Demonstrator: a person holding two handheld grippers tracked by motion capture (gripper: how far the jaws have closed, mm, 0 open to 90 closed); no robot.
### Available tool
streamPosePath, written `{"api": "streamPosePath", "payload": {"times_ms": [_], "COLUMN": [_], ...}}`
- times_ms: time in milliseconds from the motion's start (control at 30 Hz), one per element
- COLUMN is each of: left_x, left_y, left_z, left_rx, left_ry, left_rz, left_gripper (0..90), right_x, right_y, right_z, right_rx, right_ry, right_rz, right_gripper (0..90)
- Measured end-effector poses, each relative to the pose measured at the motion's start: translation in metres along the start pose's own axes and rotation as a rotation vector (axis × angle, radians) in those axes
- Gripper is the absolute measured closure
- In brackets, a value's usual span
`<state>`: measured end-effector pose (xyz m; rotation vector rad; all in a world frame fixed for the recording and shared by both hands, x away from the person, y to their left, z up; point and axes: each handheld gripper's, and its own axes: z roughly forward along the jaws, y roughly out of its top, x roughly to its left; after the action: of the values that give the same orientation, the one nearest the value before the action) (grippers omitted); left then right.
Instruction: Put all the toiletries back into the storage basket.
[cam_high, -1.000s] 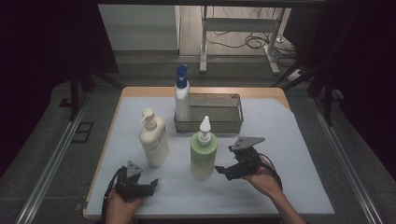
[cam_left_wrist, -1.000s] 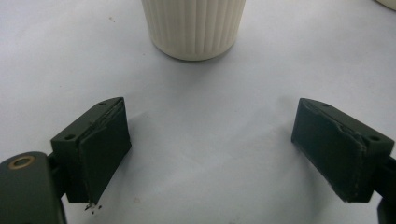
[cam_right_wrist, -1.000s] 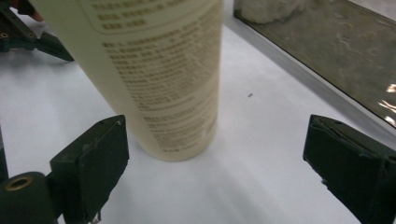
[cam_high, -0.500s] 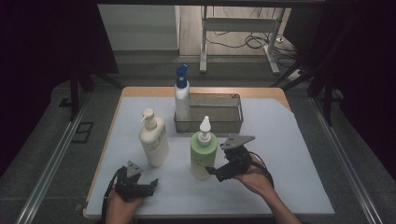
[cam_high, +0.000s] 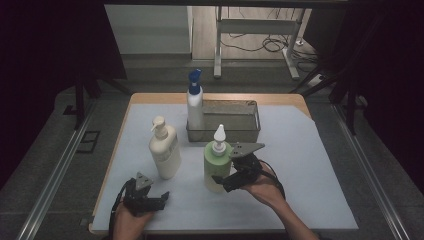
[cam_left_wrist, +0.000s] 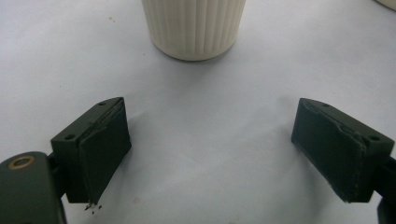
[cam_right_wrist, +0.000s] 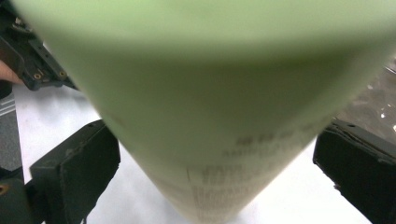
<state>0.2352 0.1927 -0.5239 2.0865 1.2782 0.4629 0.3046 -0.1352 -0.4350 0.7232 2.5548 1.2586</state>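
The right gripper (cam_high: 225, 181) straddles the green pump bottle (cam_high: 216, 167) with jaws apart (not yet clamped), so gripping and lifting remain, while the left gripper (cam_high: 159, 198) waits spread and empty.

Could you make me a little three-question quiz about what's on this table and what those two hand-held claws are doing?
1. True or false: the right gripper has its jaws on either side of the green bottle.
2. Which bottle stands in the metal tray?
A. the cream pump bottle
B. the blue-topped spray bottle
C. the green bottle
3. Fill in: the left gripper is open, low over the white ____.

Key: 1 true, with gaps showing on both sides in the right gripper view; 2 B; 3 mat.
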Motion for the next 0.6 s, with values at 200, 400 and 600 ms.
{"api": "streamPosePath", "payload": {"times_ms": [200, 400, 600], "left_x": [0.0, 0.0, 0.0], "left_y": [0.0, 0.0, 0.0], "left_z": [0.0, 0.0, 0.0], "left_rx": [0.0, 0.0, 0.001], "left_ry": [0.0, -0.001, -0.001], "left_rz": [0.0, 0.0, 0.0], "left_gripper": [11.0, 11.0, 11.0], "right_x": [0.002, 0.004, 0.005], "right_y": [0.003, 0.005, 0.005], "right_z": [0.006, 0.013, 0.013], "right_rx": [-0.007, -0.015, -0.017], "right_ry": [0.004, 0.005, -0.016], "right_rz": [-0.004, -0.008, -0.014], "right_gripper": [3.0, 8.1, 11.5]}}
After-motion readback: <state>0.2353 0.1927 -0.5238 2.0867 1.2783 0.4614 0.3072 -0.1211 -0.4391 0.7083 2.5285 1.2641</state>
